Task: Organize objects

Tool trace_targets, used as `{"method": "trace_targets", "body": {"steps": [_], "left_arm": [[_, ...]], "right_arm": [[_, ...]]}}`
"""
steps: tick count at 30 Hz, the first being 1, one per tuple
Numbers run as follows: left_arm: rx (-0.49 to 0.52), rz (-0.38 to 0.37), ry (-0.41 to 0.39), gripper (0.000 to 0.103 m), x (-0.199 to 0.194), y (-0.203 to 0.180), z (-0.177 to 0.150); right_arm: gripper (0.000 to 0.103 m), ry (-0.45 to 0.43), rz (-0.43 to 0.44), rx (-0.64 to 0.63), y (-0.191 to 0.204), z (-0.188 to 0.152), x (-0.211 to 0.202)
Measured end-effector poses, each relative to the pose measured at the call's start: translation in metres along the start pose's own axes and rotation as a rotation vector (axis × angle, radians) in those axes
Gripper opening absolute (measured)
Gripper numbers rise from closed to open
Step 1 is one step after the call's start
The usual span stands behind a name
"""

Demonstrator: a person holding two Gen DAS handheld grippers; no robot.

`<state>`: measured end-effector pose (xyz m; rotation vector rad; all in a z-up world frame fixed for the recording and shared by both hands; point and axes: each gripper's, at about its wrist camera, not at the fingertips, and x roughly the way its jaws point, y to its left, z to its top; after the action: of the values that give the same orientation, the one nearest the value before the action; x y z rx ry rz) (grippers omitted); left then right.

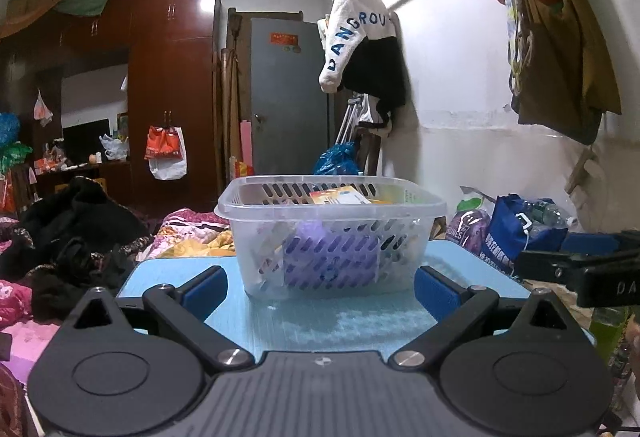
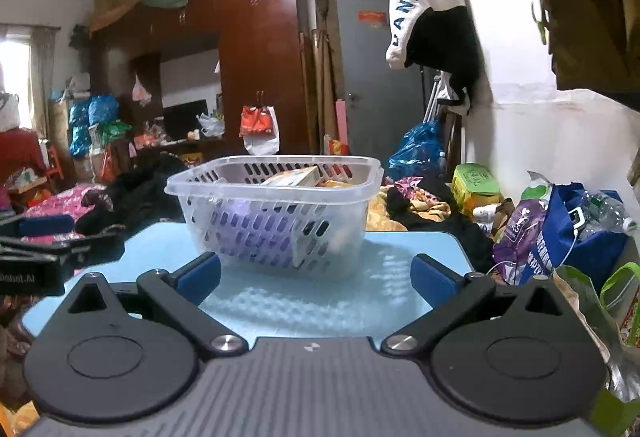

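Since both tools hang back empty, sorting looks done | left gripper [image 1: 320, 279] spread wide, holds nothing | right gripper [image 2: 316, 273] same | clear slotted basket [image 1: 331, 237] mid blue table [image 1: 360, 321], purple pack [image 1: 332, 261] and boxes [image 1: 340, 196] inside, kept contained.

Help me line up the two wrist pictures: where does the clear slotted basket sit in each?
Left wrist: the basket stands at centre on the blue table, between the open left gripper fingers.
Right wrist: the basket is left of centre, ahead of the open right gripper.
Shared landmark: the white lettered garment hanging upper right.
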<state>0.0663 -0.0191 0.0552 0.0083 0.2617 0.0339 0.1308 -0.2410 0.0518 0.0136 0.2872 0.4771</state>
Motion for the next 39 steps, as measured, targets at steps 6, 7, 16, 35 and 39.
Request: {"method": "trace_targets", "body": {"steps": [6, 7, 16, 35, 39], "left_arm": [[0.001, 0.015, -0.006, 0.101, -0.004, 0.0, -0.001], [0.006, 0.019, -0.007, 0.101, -0.005, -0.001, -0.001], [0.028, 0.023, 0.0, 0.101, -0.001, -0.011, -0.001], [0.023, 0.01, -0.005, 0.101, -0.003, -0.011, -0.002], [0.022, 0.01, -0.005, 0.101, -0.002, -0.011, -0.002]], "right_arm": [[0.103, -0.008, -0.003, 0.001, -0.002, -0.001, -0.002], [0.103, -0.007, -0.003, -0.002, -0.002, -0.001, -0.002], [0.103, -0.003, 0.009, -0.003, 0.0, -0.003, 0.0], [0.103, -0.01, 0.015, -0.004, 0.0, -0.003, -0.003], [0.103, -0.013, 0.015, -0.007, 0.0, -0.003, -0.003]]}}
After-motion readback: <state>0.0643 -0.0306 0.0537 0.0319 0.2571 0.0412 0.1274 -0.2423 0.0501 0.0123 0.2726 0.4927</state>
